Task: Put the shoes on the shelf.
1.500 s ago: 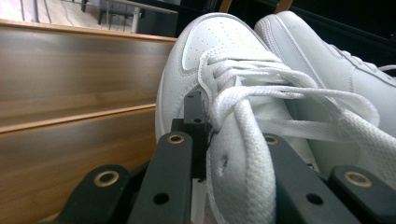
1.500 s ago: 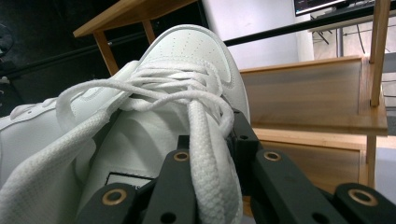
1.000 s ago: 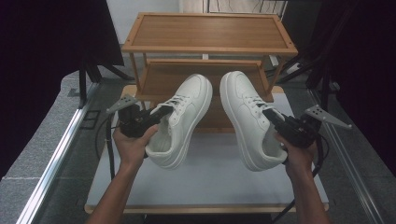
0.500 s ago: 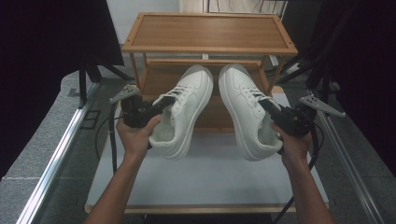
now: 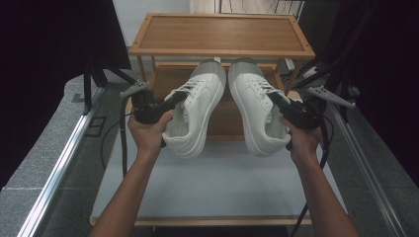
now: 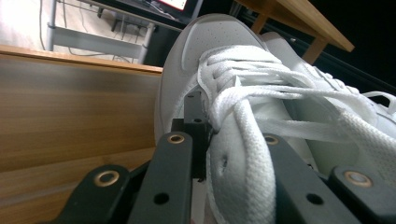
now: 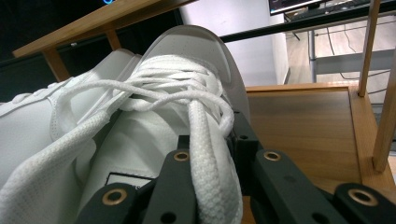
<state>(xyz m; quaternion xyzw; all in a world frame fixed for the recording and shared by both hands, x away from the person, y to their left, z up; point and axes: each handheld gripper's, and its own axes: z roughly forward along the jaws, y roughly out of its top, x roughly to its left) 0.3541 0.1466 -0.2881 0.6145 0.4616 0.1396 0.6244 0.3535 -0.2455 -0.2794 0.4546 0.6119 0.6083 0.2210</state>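
A: Where are the two white sneakers?

B: Both sit in the middle of the high view, held off the white tabletop (image 5: 217, 182), toes pointing toward the top of the frame. The left sneaker (image 5: 195, 116) lies left of centre; the right sneaker (image 5: 254, 111) is just beside it, their toes near each other in front of the wooden shelf rack (image 5: 222, 34).

A: And what holds them?

B: The left gripper (image 5: 173, 101) is clamped on the left sneaker's side wall at the collar; in the left gripper view one black jaw sits inside the shoe and the other outside, under the laces (image 6: 243, 93). The right gripper (image 5: 279, 103) grips the right sneaker the same way: in the right gripper view its jaws pinch the collar edge, with a lace (image 7: 205, 154) draped down between them.

A: The hands?

B: The left hand (image 5: 148, 131) and the right hand (image 5: 301, 138) come up from the bottom edge, each wrapped round its gripper's handle.

A: Anything around them?

B: The rack's lower shelf (image 7: 299, 126) lies behind the toes, and a black cable (image 5: 121, 143) trails from the left gripper toward the lower left.
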